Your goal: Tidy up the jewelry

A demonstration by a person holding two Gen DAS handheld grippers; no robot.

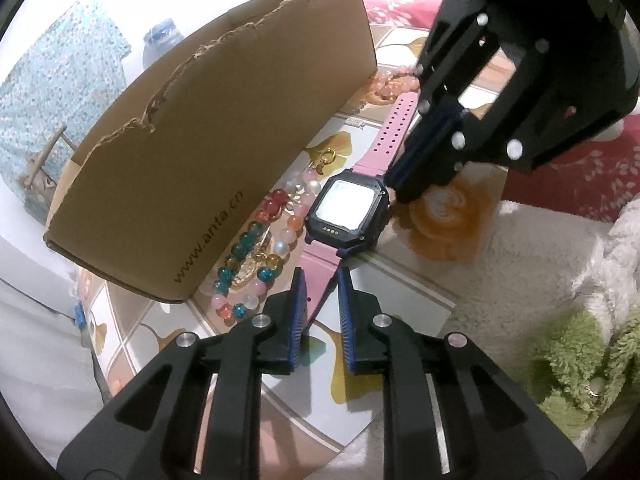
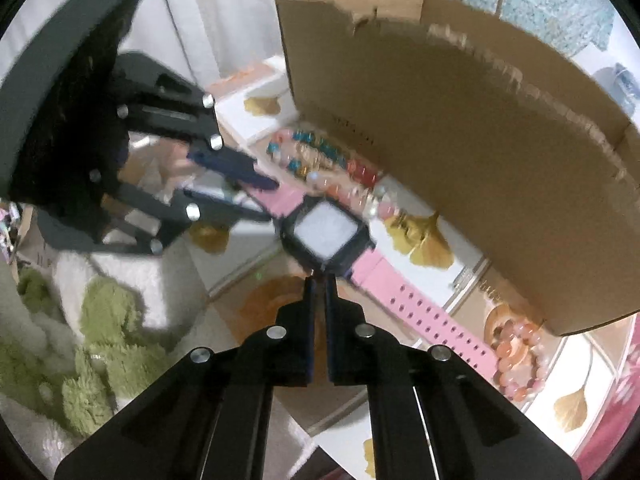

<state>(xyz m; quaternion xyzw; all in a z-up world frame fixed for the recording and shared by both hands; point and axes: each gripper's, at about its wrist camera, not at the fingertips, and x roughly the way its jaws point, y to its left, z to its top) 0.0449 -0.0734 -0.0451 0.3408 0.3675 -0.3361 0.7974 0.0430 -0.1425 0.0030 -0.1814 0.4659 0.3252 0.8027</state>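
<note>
Sitting flat against the foot of the cardboard box (image 1: 224,128), the pink-strapped watch (image 1: 348,210) is where both tools meet. From its dark square case one strap runs toward the left gripper (image 1: 322,280), whose blue-padded jaws stand a little apart astride the strap end; whether the pads actually press it I cannot tell. The right gripper (image 2: 319,280) comes in on the side of the watch away from the box, jaws almost together, tips at the edge of the case. That view is blurred, so I cannot say whether it pinches the case or merely touches it.

Nothing appears sorted yet, as far as I can judge. A multicoloured bead bracelet (image 1: 256,256) lies between the watch and the box wall, touching or nearly touching the watch. A peach bead bracelet (image 2: 516,360) rests beside the far end of the perforated strap, also close to the box. The box's inside is hidden from both cameras, so anything already stowed there cannot be seen. I reckon the watch is the piece in hand, with both bracelets left to deal with afterward.
</note>
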